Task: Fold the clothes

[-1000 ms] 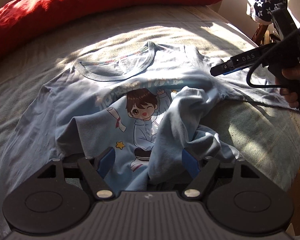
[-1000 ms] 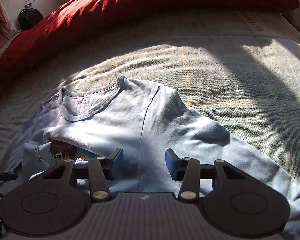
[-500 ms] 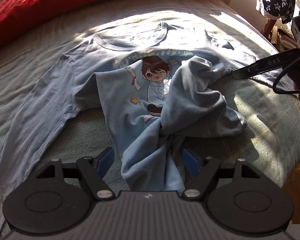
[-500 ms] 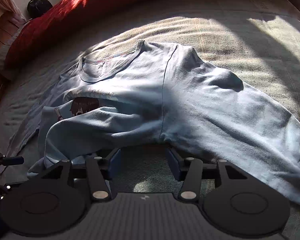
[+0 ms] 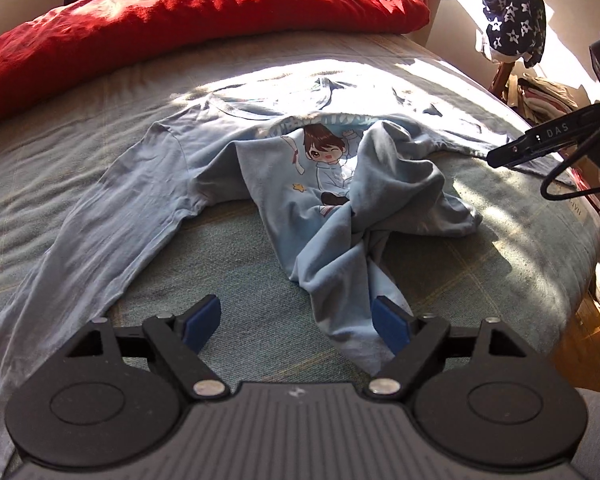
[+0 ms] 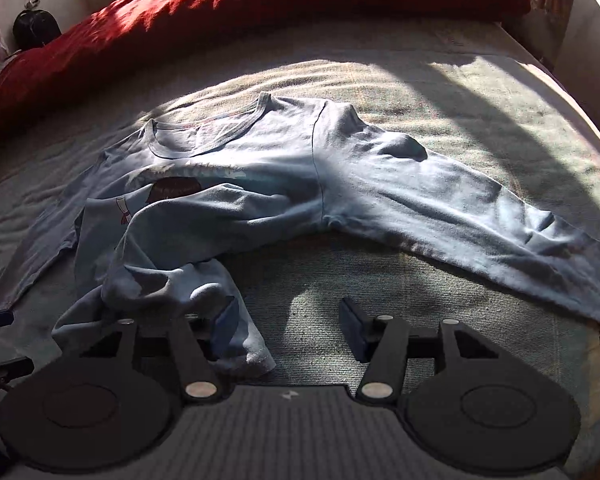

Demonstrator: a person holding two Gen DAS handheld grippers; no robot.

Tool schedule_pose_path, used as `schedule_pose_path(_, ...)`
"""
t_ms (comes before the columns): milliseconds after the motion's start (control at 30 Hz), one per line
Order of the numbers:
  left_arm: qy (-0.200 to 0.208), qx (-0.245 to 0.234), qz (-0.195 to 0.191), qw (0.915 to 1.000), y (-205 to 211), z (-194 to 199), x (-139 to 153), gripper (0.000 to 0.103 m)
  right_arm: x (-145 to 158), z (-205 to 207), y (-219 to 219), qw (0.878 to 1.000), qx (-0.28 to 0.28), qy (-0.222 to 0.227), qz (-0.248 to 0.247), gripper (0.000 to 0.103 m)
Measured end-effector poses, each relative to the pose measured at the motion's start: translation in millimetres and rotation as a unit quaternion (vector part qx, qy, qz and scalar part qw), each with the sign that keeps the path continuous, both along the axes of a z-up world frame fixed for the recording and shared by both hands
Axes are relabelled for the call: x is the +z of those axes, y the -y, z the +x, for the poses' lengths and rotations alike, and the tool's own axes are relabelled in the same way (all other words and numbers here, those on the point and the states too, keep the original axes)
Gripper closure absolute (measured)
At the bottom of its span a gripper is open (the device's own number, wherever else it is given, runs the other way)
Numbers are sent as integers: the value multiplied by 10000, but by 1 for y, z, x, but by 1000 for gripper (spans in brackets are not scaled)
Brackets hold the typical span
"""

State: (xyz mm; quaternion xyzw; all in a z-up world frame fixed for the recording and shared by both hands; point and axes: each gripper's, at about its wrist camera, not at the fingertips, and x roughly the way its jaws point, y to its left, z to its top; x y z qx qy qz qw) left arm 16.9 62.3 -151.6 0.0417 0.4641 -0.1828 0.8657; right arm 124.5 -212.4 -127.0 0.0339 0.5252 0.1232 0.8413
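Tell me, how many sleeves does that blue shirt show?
2. One sleeve stretches along the shirt's left side, the other sleeve stretches out to the right; the shirt's lower part lies bunched between them.

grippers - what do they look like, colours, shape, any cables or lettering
Both are matte black. The left gripper and right gripper each have two angled finger arms with silver pivot screws, blue pads at the tips, round discs either side and a ribbed grey body. In the left view, the right one's side bears white letters "DAS" and a looping black cable.
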Motion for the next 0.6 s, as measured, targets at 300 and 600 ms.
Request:
schedule_pose_path(300, 207, 1062, -48, 9941, 24, -14, -23, 20, -40, 14, -3, 9939, 1025, -40, 413, 41)
schedule_pose_path(600, 166, 730, -242, 9969, 41, -4, -36, 20, -47, -5, 30, 9968, 542, 206, 545, 41)
